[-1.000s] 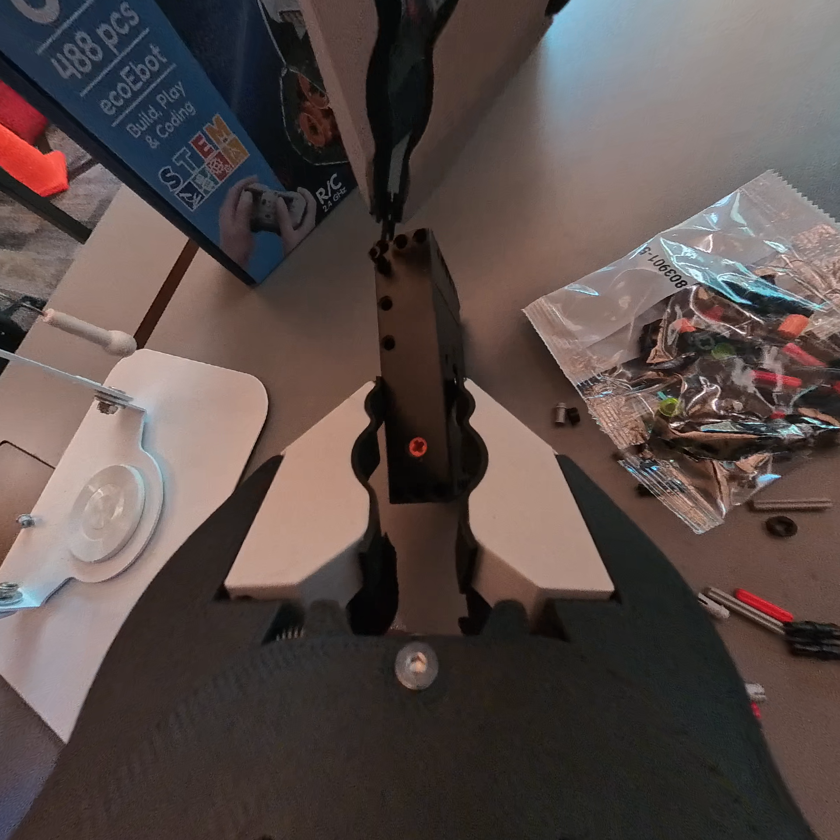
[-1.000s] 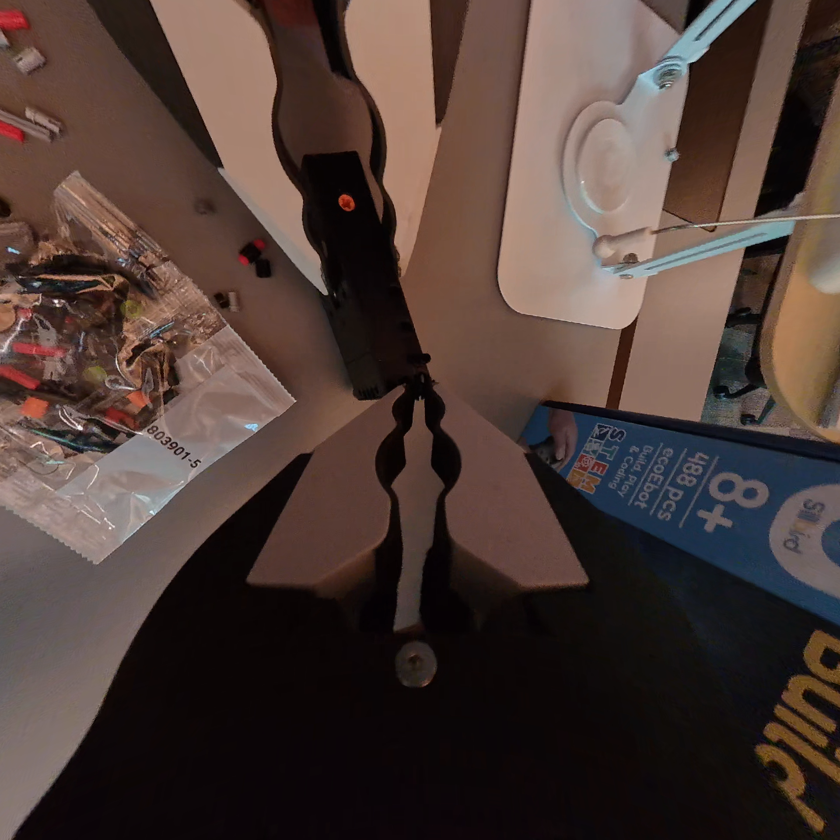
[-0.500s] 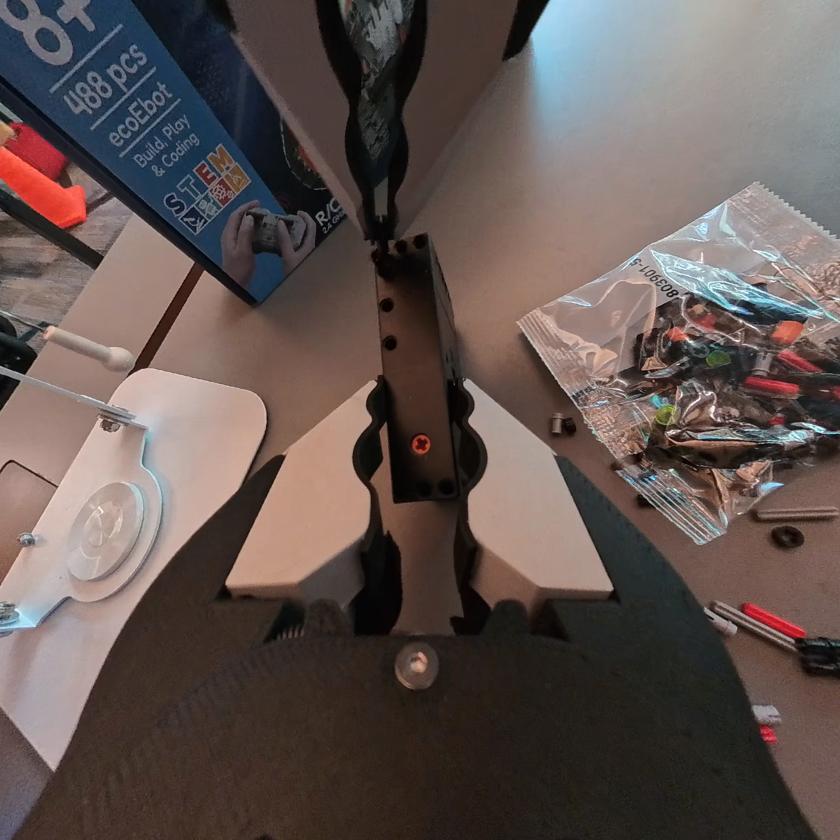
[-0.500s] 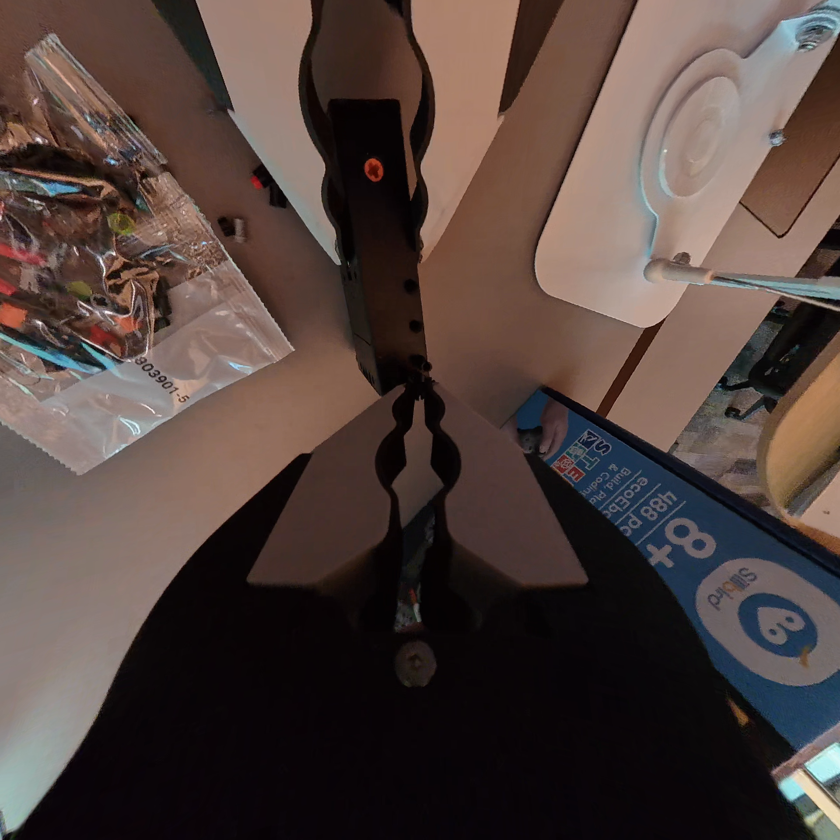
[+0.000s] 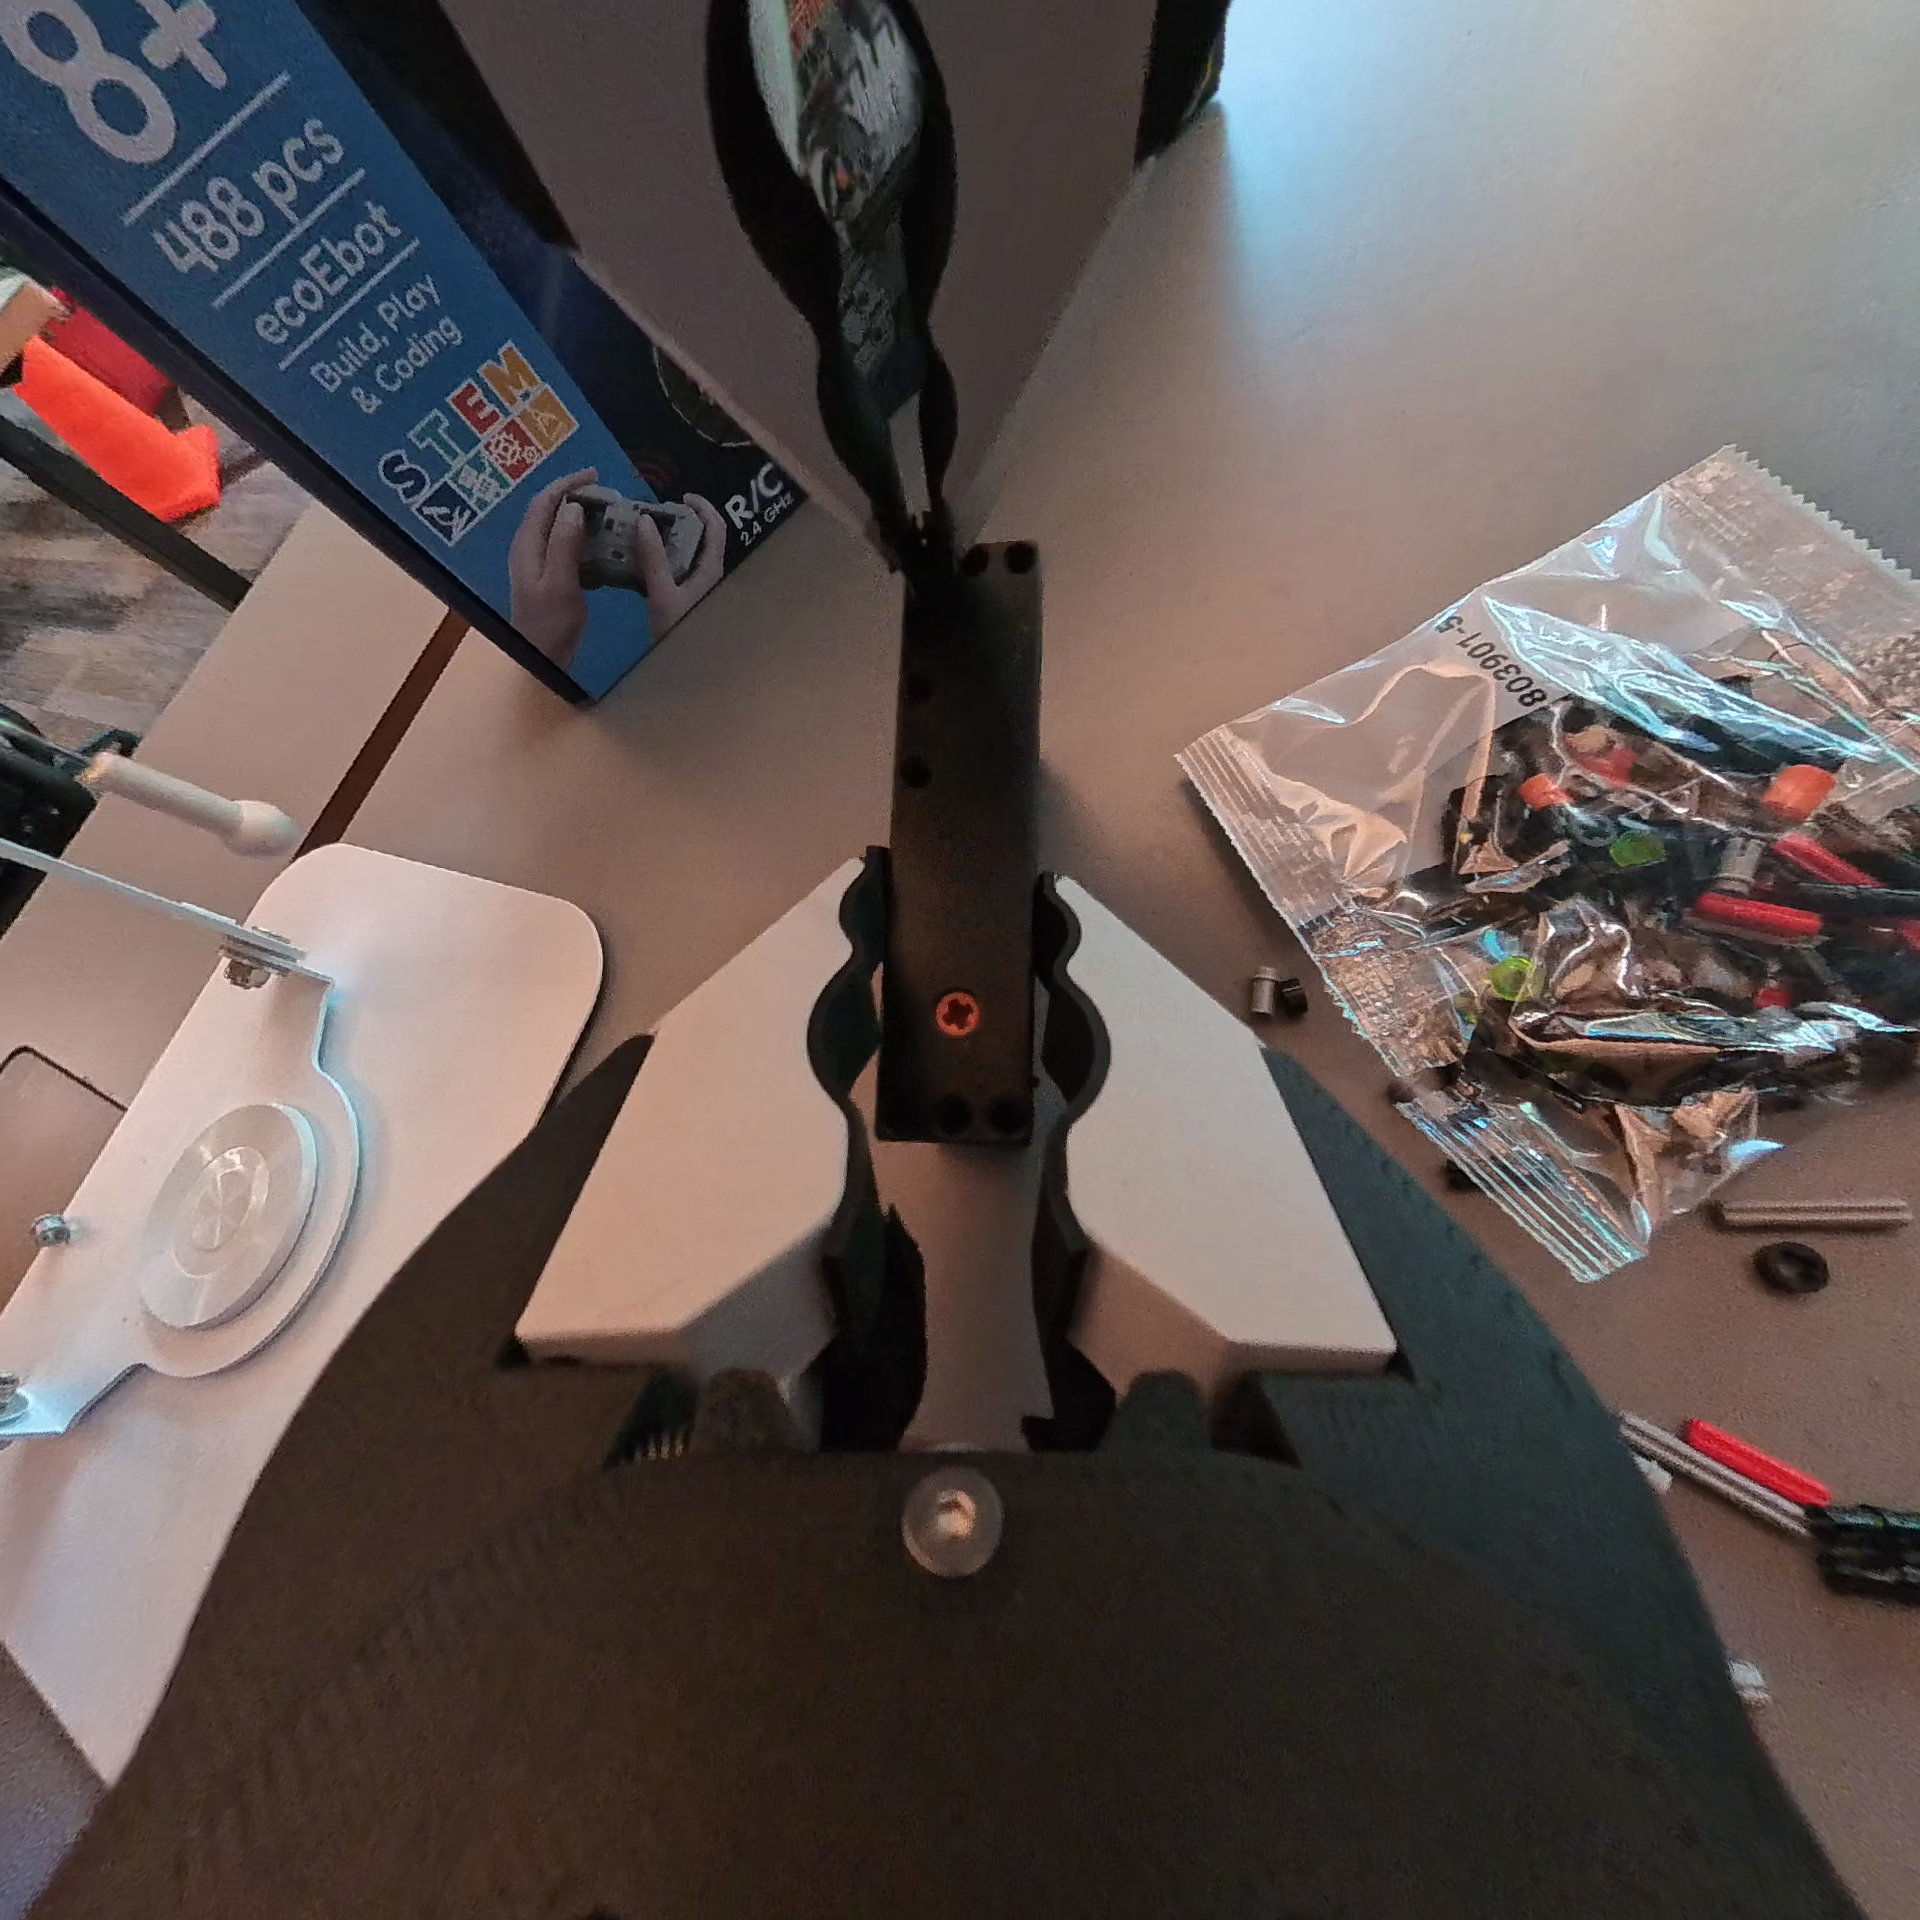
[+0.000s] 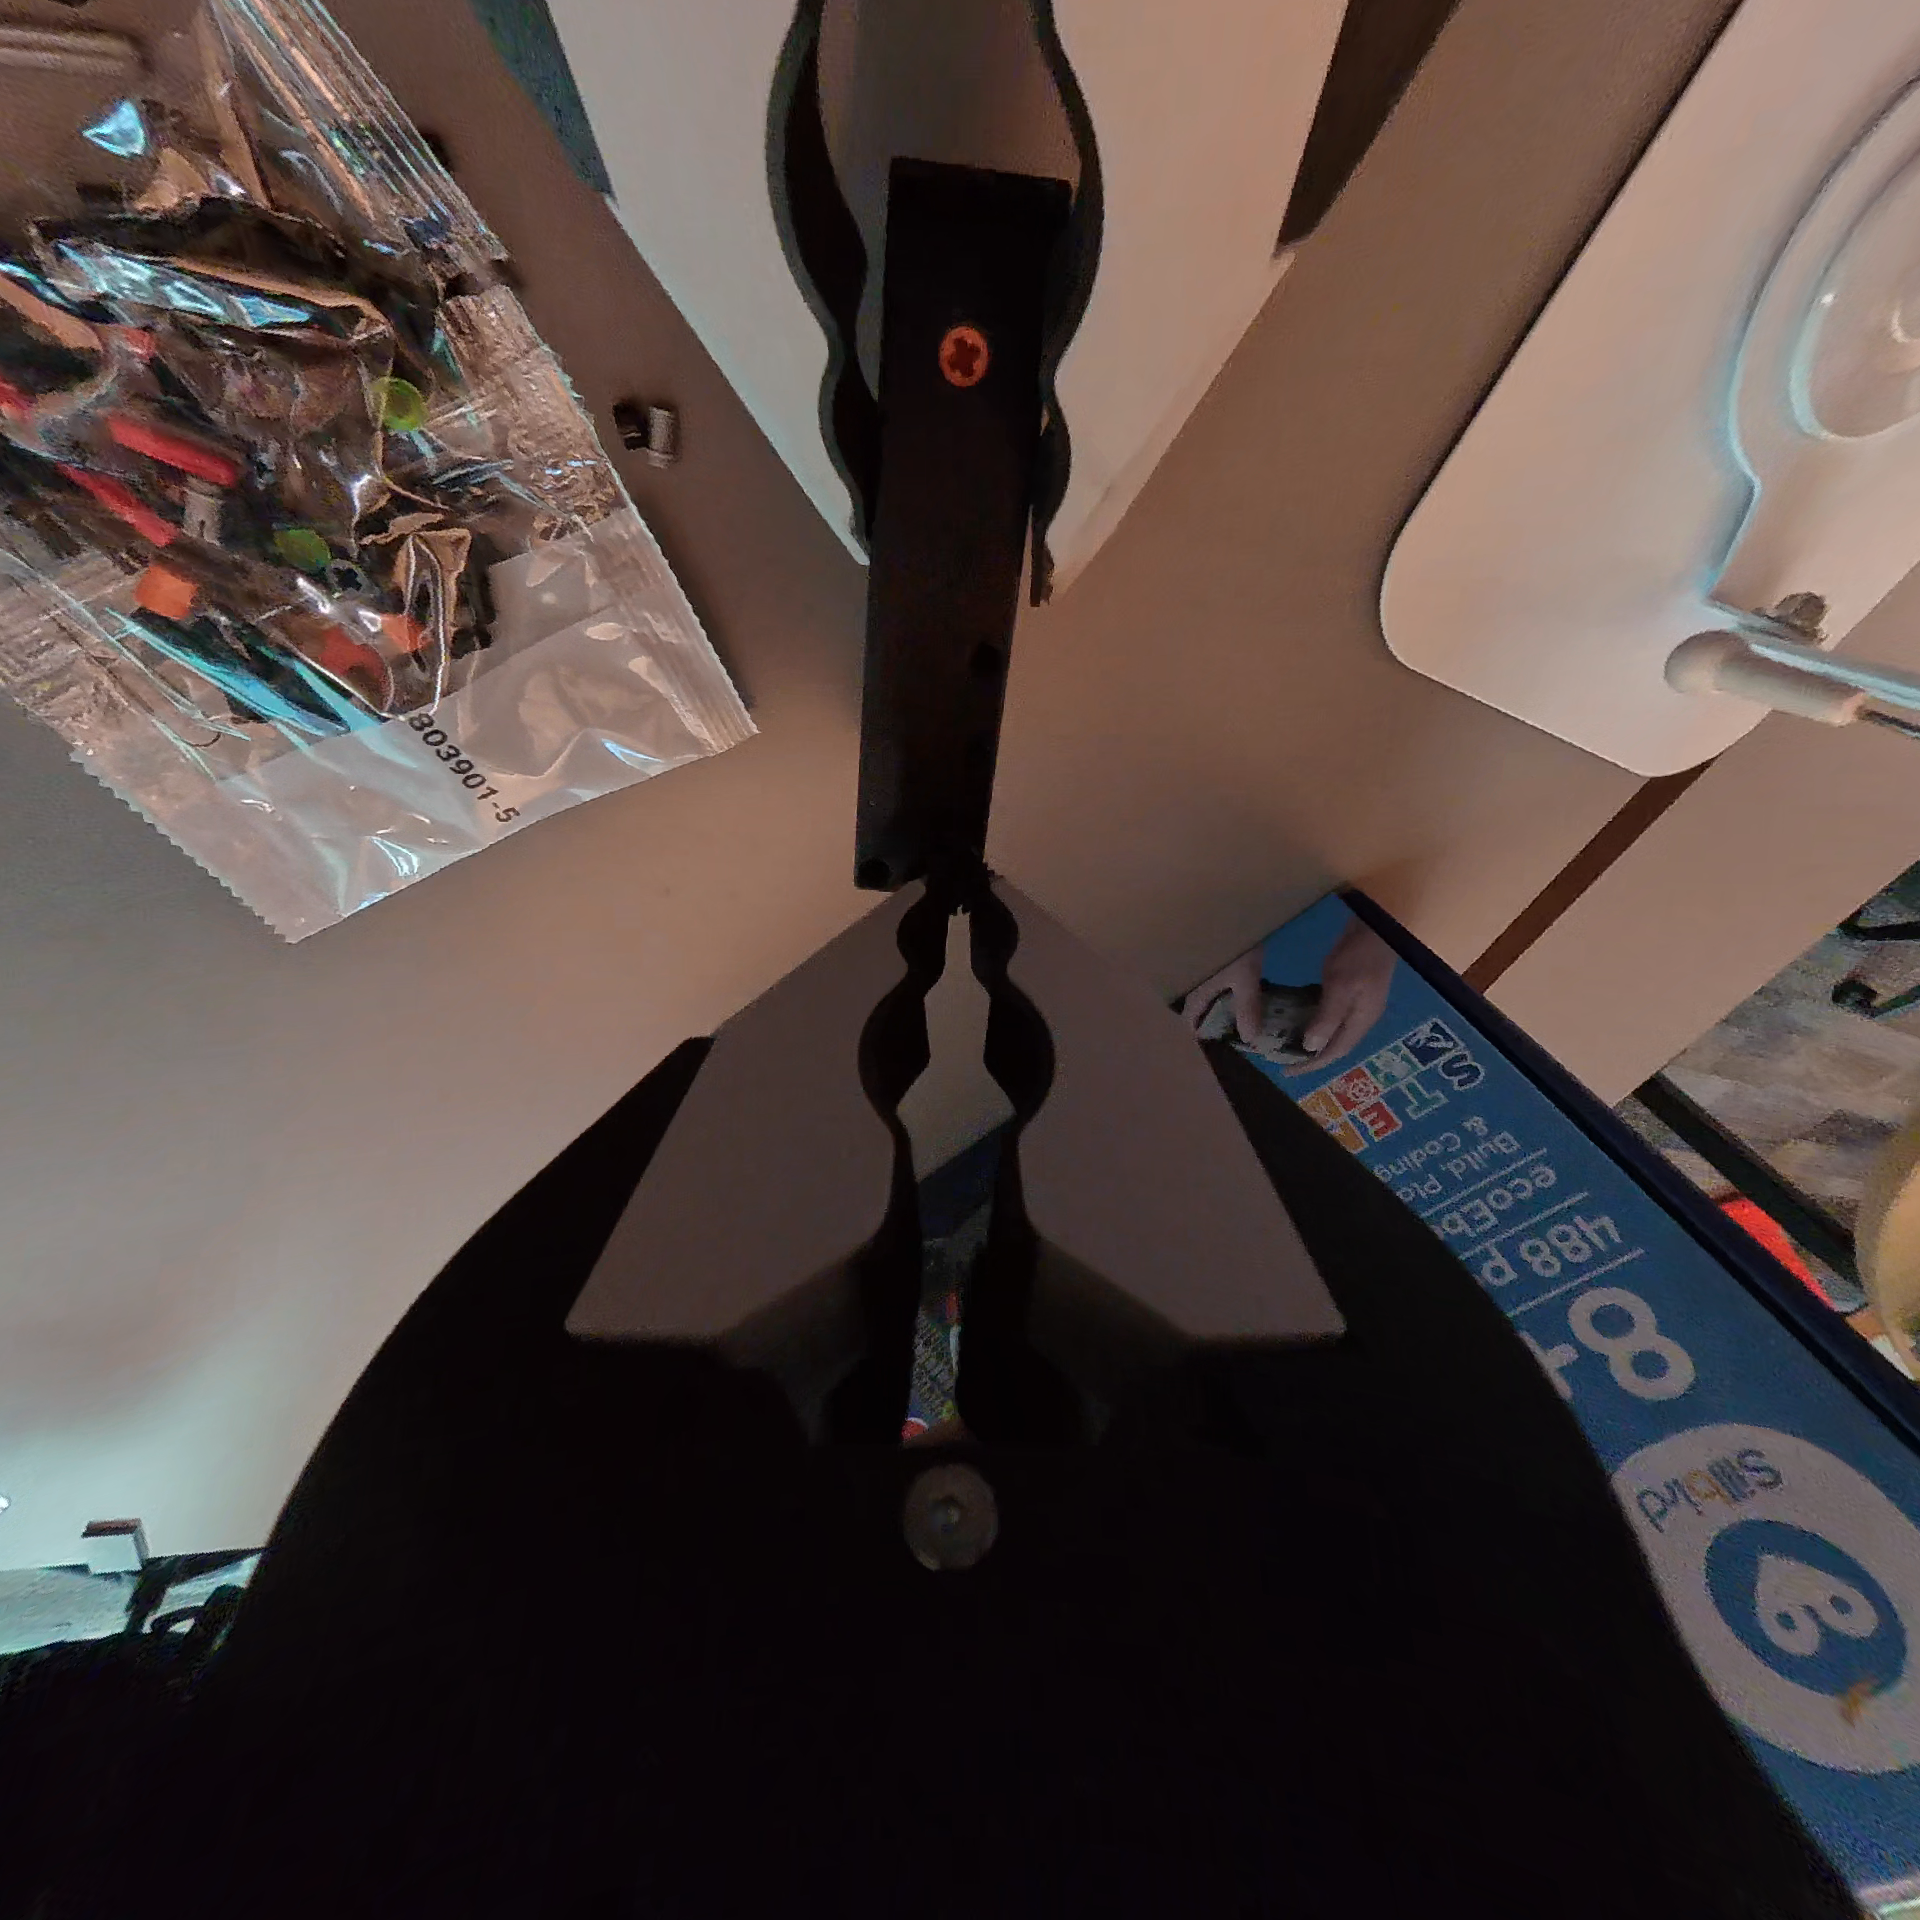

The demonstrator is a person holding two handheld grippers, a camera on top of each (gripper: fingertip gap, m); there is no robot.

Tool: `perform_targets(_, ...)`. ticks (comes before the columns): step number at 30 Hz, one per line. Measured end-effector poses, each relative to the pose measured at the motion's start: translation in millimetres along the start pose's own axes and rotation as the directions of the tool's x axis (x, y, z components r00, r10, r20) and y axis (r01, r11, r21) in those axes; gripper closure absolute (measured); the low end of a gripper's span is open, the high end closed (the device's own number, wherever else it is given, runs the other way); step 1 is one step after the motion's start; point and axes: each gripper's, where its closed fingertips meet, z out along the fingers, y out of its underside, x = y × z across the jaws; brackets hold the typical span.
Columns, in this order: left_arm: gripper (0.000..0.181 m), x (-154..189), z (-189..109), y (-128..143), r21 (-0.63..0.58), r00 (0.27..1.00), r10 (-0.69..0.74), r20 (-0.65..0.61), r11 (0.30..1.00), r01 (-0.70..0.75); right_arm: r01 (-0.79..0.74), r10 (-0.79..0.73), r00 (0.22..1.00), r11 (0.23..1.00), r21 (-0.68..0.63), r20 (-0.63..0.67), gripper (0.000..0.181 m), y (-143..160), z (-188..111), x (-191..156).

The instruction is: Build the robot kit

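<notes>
Tools meet nose to nose above the table (image 5: 1351, 312): the left tool (image 5: 956, 914) clamps one end of a long black block (image 5: 961, 831), holding it level so its far end is presented to the other. The right tool (image 6: 961, 888), nearly closed, pinches a small dark peg (image 6: 958, 878) against that end. A clear bag of parts (image 5: 1621, 914) and a blue box (image 5: 312, 343) lie close by.

- The left gripper (image 5: 956, 883), with broad pale fingers lined in wavy black pads, is closed on the near end of a long black plastic block with an orange cross-head screw (image 5: 961, 831), which juts forward past its tips.
- The right gripper (image 6: 961, 896), built alike, faces it tip to tip, its jaws pinched almost together on a tiny dark piece at the block's far corner.
</notes>
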Motion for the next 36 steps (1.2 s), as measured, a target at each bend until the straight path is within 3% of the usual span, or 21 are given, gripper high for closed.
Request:
perform_targets(6,0.155,-1,0,0,0.0,1.0,-0.014,-0.009,1.0,0.014,-0.051,0.052,0.999,0.998,0.045,-0.007,0.179,0,1,8)
perform_targets(14,0.156,-2,0,1,0.002,1.0,-0.025,-0.017,1.0,0.025,-0.167,0.179,0.983,0.964,0.209,-0.042,0.181,0,-8,12)
perform_targets(26,0.155,-3,0,2,0.006,0.997,-0.066,-0.033,0.998,0.066,-0.179,0.194,0.98,0.962,0.207,-0.053,0.181,-2,-5,17)
perform_targets(31,0.155,-4,0,2,0.006,0.994,-0.096,-0.052,0.995,0.097,-0.242,0.291,0.95,0.919,0.312,-0.118,0.181,-6,-15,22)
perform_targets(36,0.152,-2,2,7,-0.015,0.989,-0.126,-0.082,0.992,0.125,-0.238,0.324,0.936,0.87,0.432,-0.136,0.179,-33,-44,-14)
